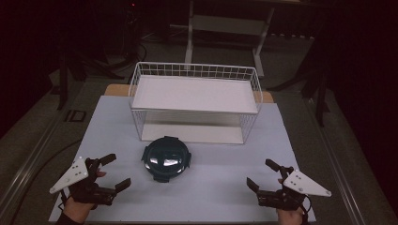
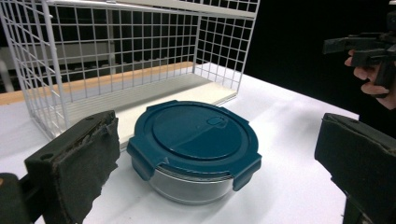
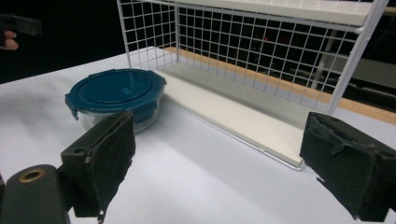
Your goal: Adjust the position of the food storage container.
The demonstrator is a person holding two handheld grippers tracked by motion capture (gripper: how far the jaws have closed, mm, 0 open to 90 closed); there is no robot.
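Note:
A round glass container with a dark teal clip-on lid [image 1: 166,158] [image 2: 194,147] [image 3: 116,95] sits on the white table just in front of a white wire rack [image 1: 195,101] [image 2: 116,65] [image 3: 261,60]. My left gripper [image 1: 114,171] [image 2: 215,172] rests at the near left of the table, open, with the container ahead of its jaws and untouched. At the near right, my right gripper [image 1: 263,173] [image 3: 219,172] is open too, holding nothing, the container off to its left.
The rack has a white upper shelf [image 1: 195,93] and a white bottom board [image 1: 192,132] with open room under the shelf. The white table surface [image 1: 206,187] ends close to my hands. Dark floor and a metal frame [image 1: 225,26] lie beyond.

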